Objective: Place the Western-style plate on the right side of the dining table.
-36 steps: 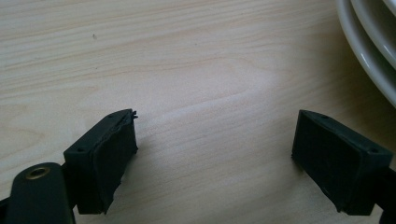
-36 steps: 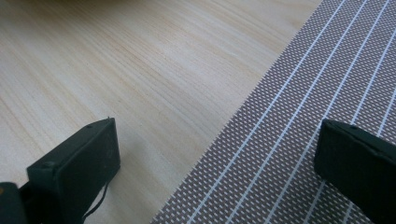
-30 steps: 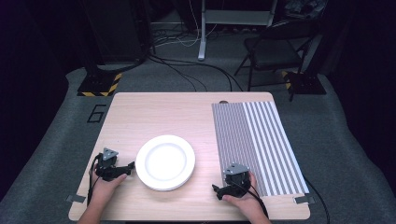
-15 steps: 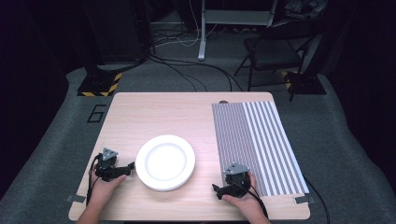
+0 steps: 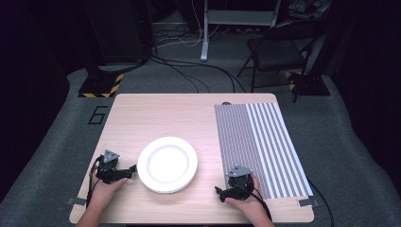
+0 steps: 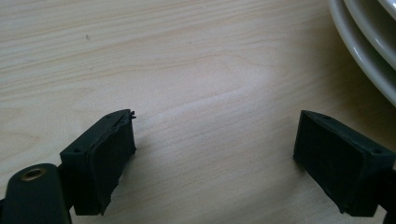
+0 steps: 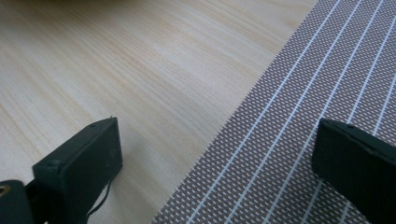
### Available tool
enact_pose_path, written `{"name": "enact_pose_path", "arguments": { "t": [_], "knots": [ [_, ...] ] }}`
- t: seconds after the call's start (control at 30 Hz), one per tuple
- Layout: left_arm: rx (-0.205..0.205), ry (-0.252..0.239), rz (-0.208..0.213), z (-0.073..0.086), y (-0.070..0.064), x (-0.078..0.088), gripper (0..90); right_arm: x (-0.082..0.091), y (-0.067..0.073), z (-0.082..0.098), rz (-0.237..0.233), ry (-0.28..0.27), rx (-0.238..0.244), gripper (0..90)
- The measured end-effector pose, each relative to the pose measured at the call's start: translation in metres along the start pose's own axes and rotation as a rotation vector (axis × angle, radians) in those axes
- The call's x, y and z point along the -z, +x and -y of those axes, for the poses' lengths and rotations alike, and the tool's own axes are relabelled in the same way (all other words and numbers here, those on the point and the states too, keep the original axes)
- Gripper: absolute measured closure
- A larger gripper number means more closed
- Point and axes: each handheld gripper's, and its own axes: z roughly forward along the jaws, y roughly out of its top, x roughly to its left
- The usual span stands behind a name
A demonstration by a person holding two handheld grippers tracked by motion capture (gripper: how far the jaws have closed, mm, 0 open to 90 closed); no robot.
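Note:
White plates (image 5: 167, 163) are stacked on the wooden table (image 5: 165, 118), toward its front left. My left gripper (image 5: 131, 169) rests on the table just left of the stack, jaws open and pointing at its rim. In the left gripper view the gripper (image 6: 215, 154) holds nothing, and the plates' rims (image 6: 369, 56) curve in at the upper right. A grey-and-white striped placemat (image 5: 257, 146) covers the table's right part. My right gripper (image 5: 223, 191) stands open near the front edge. In the right gripper view the gripper (image 7: 215, 163) straddles the placemat's (image 7: 303, 116) left edge.
Bare wood (image 5: 161, 113) stretches behind the plates to the far edge. A folding chair (image 5: 279, 47), cables (image 5: 189, 71) and a yellow-and-black striped base (image 5: 99, 87) stand on the dark floor beyond the table. The person's hands (image 5: 106, 189) reach in from the front edge.

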Motion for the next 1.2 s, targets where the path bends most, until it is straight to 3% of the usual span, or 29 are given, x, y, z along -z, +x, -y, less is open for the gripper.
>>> {"name": "enact_pose_path", "arguments": {
  "t": [0.07,0.17,0.2,0.23,0.3,0.5,0.57,0.7,0.8,0.97,1.03,1.2],
  "knots": [
    [0.001,-0.002,-0.003,0.0,0.0,0.0,13.5,0.0,-0.001,0.0,0.002,-0.003,0.003,3.1],
    [0.049,-0.005,0.003,-0.002,0.003,0.004,21.9,0.007,-0.003,-0.001,0.042,-0.019,-0.039,21.8],
    [0.049,-0.005,0.003,-0.002,0.003,0.004,27.8,0.007,-0.003,-0.001,0.042,-0.019,-0.039,21.8],
    [0.088,0.009,0.028,-0.003,0.006,0.008,30.0,0.011,-0.003,-0.002,0.047,-0.032,-0.038,24.1],
    [0.101,0.004,0.03,-0.003,0.007,0.009,34.9,0.014,-0.002,-0.003,0.066,-0.054,-0.023,27.0],
    [0.117,0.004,0.02,-0.008,0.006,0.015,37.2,0.02,0.005,-0.007,0.062,-0.069,-0.01,30.2],
    [0.122,0.011,0.033,-0.014,0.004,0.019,40.0,0.025,0.011,-0.013,0.081,-0.064,0.047,31.5],
    [0.126,0.004,0.032,-0.023,0.001,0.024,42.2,0.029,0.015,-0.021,0.072,-0.064,0.054,35.1],
    [0.14,-0.001,0.038,-0.031,-0.002,0.028,41.9,0.029,0.015,-0.024,0.073,-0.055,0.047,35.6],
    [0.129,-0.004,0.04,-0.044,-0.009,0.029,45.0,0.031,0.009,-0.034,0.067,-0.05,0.019,37.0],
    [0.132,-0.009,0.066,-0.054,-0.013,0.032,45.6,0.034,0.006,-0.042,0.072,-0.07,-0.006,39.5],
    [0.148,-0.015,0.062,-0.063,-0.016,0.031,47.1,0.032,0.002,-0.048,0.073,-0.083,-0.008,39.4]
  ]
}}
